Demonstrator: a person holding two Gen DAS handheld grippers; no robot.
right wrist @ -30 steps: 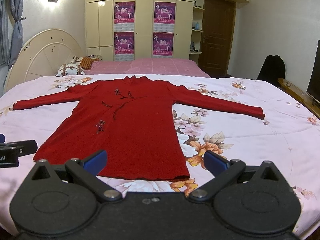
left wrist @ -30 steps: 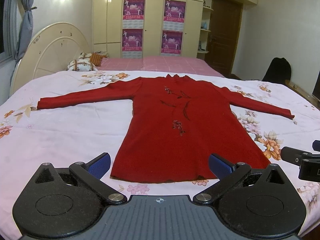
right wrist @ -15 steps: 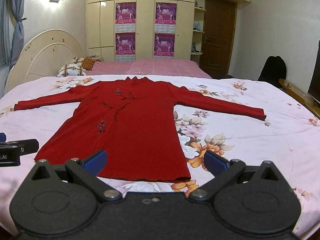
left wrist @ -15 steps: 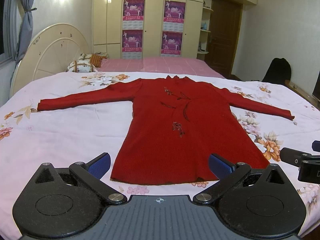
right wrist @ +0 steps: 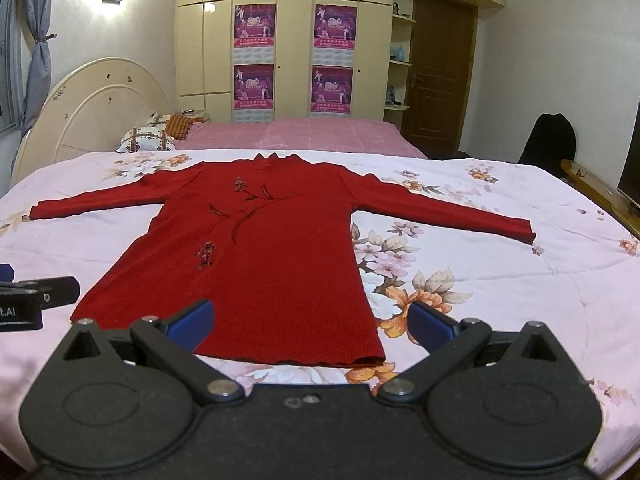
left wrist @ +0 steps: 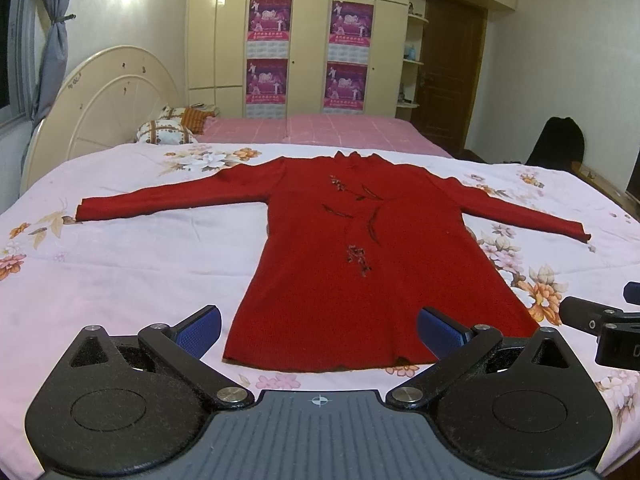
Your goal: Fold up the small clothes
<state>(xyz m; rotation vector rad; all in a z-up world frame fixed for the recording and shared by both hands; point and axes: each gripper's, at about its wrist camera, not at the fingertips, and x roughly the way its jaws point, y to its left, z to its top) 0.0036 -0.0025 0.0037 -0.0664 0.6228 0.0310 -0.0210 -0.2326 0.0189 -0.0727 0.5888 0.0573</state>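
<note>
A red long-sleeved knit top (left wrist: 360,248) with dark flower embroidery lies flat, front up, on the pink floral bedspread (left wrist: 128,264), both sleeves spread out sideways and its hem toward me. It also shows in the right wrist view (right wrist: 272,248). My left gripper (left wrist: 319,330) is open and empty, held above the hem's left part. My right gripper (right wrist: 310,320) is open and empty above the hem's right part. Each gripper's tip shows at the edge of the other's view: the right gripper (left wrist: 600,324), the left gripper (right wrist: 36,292).
A cream curved headboard (left wrist: 104,104) and pillows (left wrist: 168,128) stand at the far left. A second pink bed (left wrist: 320,132), wardrobes with posters (left wrist: 308,52), a brown door (left wrist: 452,80) and a dark chair (left wrist: 556,144) lie beyond. A wooden edge (right wrist: 596,188) runs along the right.
Both grippers have risen and drawn back slightly, so the hem sits a little farther from the fingers. The top has not moved and both grippers stay open.
</note>
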